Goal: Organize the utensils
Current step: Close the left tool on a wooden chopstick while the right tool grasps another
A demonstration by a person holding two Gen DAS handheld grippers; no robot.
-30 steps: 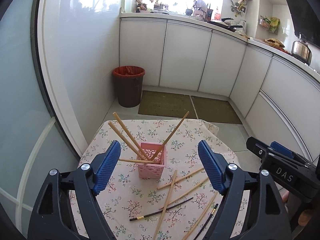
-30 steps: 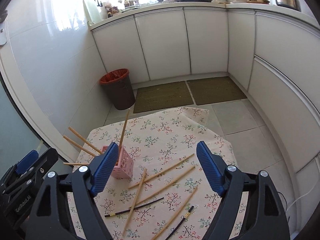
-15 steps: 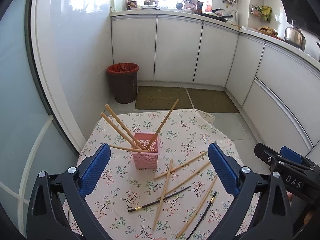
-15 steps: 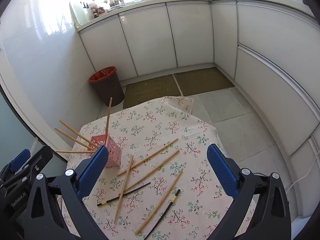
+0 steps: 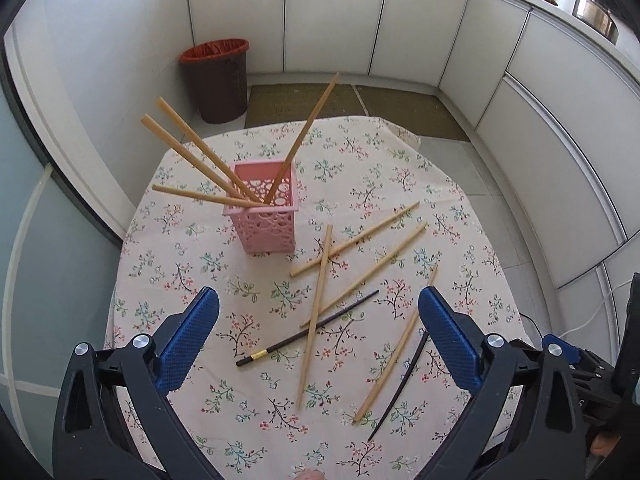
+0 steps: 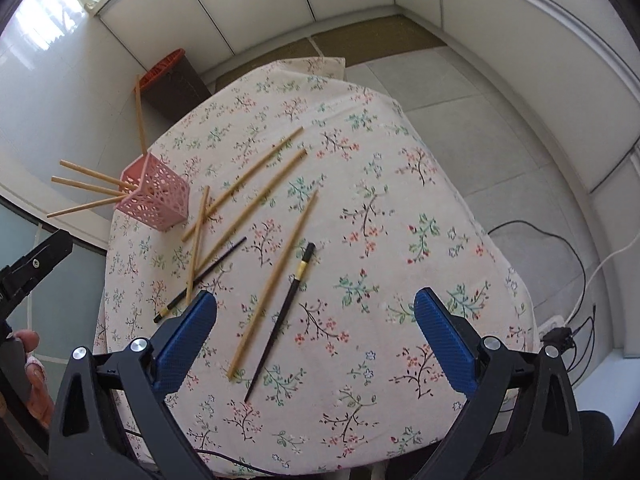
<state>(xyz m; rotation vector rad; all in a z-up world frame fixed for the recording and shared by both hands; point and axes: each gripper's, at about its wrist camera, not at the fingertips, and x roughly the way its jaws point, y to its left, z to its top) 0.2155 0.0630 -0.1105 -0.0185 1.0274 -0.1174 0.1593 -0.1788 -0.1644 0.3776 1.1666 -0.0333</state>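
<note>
Four slim wooden chopsticks (image 5: 188, 148) lean in a perforated pink plastic holder (image 5: 266, 220).

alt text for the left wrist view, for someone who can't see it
A pink holder with four wooden chopsticks stands on a floral tablecloth; four more wooden ones and two black chopsticks lie loose nearby. The left gripper hangs open above them, holding nothing.

White cabinets (image 5: 332, 16) curve round a grey tiled floor (image 6: 472, 80), with a brown bin (image 5: 218, 80) and floor mats (image 5: 352, 106).
</note>
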